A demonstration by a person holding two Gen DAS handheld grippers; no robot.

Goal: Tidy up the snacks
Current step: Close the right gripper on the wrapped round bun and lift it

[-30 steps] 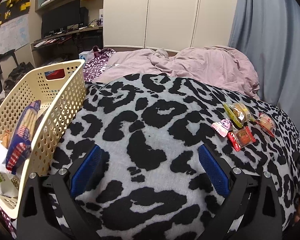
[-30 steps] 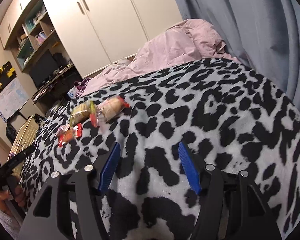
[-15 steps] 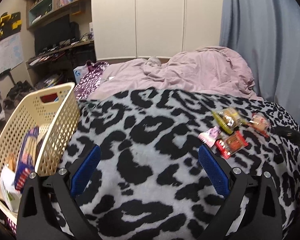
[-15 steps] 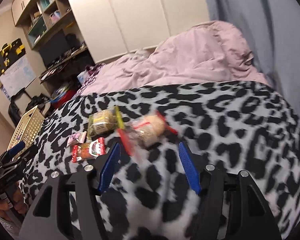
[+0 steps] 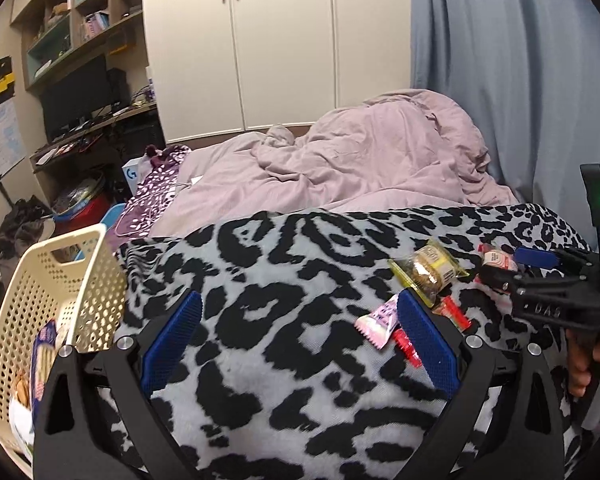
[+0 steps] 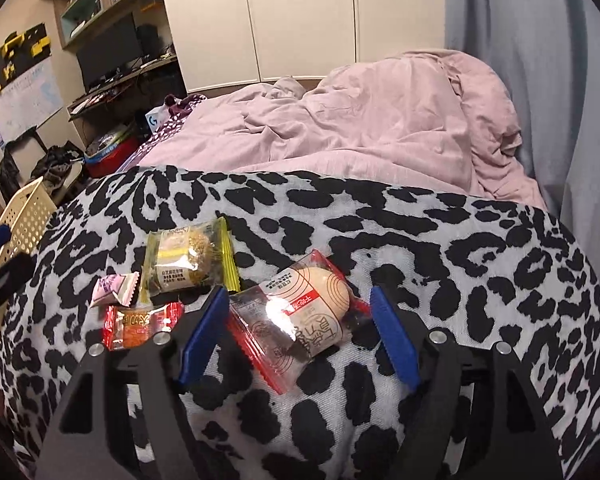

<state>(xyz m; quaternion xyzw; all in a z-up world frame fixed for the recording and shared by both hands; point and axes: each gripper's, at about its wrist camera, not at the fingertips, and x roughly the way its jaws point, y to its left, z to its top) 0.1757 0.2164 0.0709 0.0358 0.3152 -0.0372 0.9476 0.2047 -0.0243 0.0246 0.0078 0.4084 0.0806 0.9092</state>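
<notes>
Right wrist view: right gripper (image 6: 296, 332) is seen spread wide, fingers on either side of a red-edged bun packet (image 6: 300, 316); pads not touching it.
Bun packet: laid flat on the leopard-print blanket (image 6: 440, 240).
Other snacks: a yellow-edged cake packet (image 6: 188, 258), a small pink candy (image 6: 114, 290) and a red-orange wrapper (image 6: 140, 326) are grouped just left of the bun packet.
Left wrist view: left gripper (image 5: 296, 338) is held open and empty above the blanket.
Basket: a cream perforated basket (image 5: 56, 292) is placed at the blanket's left edge, with packets inside.
Bedding: a pink duvet (image 5: 360, 160) is bunched behind.
</notes>
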